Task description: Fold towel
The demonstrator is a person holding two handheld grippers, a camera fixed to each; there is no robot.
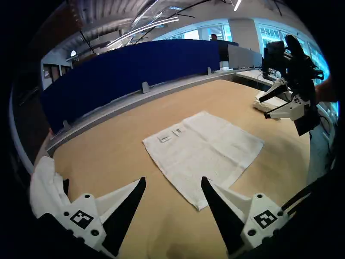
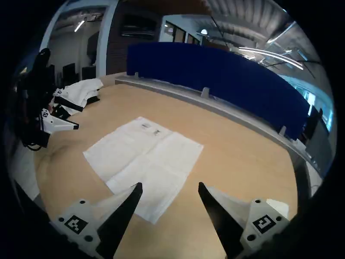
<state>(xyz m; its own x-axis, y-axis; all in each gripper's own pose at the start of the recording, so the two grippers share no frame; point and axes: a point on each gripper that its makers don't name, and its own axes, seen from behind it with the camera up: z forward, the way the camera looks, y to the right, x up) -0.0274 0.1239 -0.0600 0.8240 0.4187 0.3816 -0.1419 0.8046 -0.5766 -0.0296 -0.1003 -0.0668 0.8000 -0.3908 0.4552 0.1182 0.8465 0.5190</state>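
A white towel lies flat on the tan table, two small labels near its far edge. My left gripper hovers open just short of the towel's near corner, nothing between its fingers. Across the table the right gripper hangs above the far right side, held by a hand. In the right gripper view the same towel spreads ahead, and my right gripper stands open above its near edge. The left gripper shows at the far left of that view.
A pile of white cloth sits at the table's left edge, seen also as white cloth at the far left. A blue partition and grey rail run along the table's back. Desks and monitors stand beyond.
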